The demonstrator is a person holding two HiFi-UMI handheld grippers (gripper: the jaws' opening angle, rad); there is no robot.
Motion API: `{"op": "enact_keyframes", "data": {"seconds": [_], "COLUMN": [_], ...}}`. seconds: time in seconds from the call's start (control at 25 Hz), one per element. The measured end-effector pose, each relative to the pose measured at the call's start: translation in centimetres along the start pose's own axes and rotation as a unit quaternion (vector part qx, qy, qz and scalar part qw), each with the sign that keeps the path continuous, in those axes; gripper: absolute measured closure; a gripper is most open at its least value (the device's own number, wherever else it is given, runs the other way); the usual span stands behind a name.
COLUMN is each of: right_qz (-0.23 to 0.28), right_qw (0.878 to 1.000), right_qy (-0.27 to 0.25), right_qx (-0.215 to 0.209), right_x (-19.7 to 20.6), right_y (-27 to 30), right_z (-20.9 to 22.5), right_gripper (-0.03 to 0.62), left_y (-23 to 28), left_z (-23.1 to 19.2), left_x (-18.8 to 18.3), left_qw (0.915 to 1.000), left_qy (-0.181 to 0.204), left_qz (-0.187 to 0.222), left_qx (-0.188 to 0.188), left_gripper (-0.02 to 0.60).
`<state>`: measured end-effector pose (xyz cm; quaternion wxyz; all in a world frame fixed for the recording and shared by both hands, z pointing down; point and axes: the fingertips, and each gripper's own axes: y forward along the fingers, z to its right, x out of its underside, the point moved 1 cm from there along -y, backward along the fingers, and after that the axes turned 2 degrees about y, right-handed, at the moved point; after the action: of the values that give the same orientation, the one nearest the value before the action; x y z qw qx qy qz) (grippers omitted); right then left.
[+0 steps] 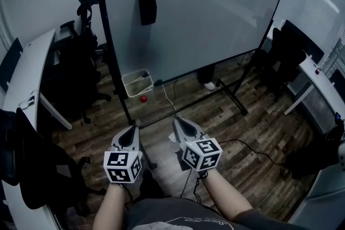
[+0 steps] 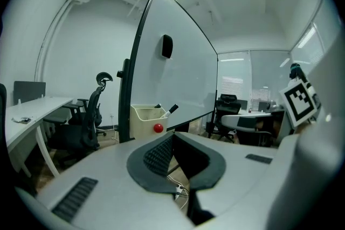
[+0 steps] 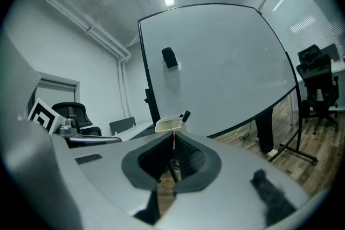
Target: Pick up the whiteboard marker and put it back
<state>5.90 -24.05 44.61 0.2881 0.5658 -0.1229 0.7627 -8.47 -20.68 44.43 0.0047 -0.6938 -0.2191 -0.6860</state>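
Note:
A whiteboard marker [image 2: 172, 109] with a black cap leans out of a cream tray [image 2: 143, 115] that hangs at the whiteboard's lower left corner; the marker [image 3: 185, 116] also rises from the tray [image 3: 169, 125] in the right gripper view. A red ball [image 1: 143, 98] hangs just below the tray [image 1: 135, 83]. My left gripper [image 1: 133, 127] and right gripper [image 1: 177, 121] are side by side, low and near my body, well short of the tray. Both point toward it, with jaws closed to a tip and nothing between them.
The big whiteboard [image 1: 199, 8] on a black wheeled stand carries a black eraser [image 1: 146, 8]. The stand's foot bar [image 1: 237, 99] and loose cables [image 1: 172, 102] lie on the wooden floor ahead. A desk [image 1: 27, 72] and black chair [image 1: 81, 78] stand left, more chairs [image 1: 285, 56] right.

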Motion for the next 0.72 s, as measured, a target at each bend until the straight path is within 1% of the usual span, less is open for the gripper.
{"op": "enact_keyframes", "data": {"seconds": [0.28, 0.48, 0.72], "right_qz": [0.001, -0.015, -0.017], "right_qw": [1.000, 1.000, 0.999], "right_qy": [0.011, 0.014, 0.050], "right_qx": [0.003, -0.001, 0.004], "right_x": [-1.0, -0.9, -1.3], "right_y": [5.0, 8.9, 12.7], "right_z": [0.9, 1.3, 2.3], "right_gripper": [0.569, 0.568, 0.566], "left_y": [3.5, 6.1, 8.3], "left_z": [-3.3, -5.9, -8.3], "left_x": [-1.3, -1.9, -2.7], "left_qw": [1.0000, 1.0000, 1.0000], "left_qy": [0.004, 0.003, 0.001], "left_qz": [0.001, 0.000, 0.004], "left_qx": [0.002, 0.001, 0.001], "left_gripper": [0.568, 0.568, 0.568]}}
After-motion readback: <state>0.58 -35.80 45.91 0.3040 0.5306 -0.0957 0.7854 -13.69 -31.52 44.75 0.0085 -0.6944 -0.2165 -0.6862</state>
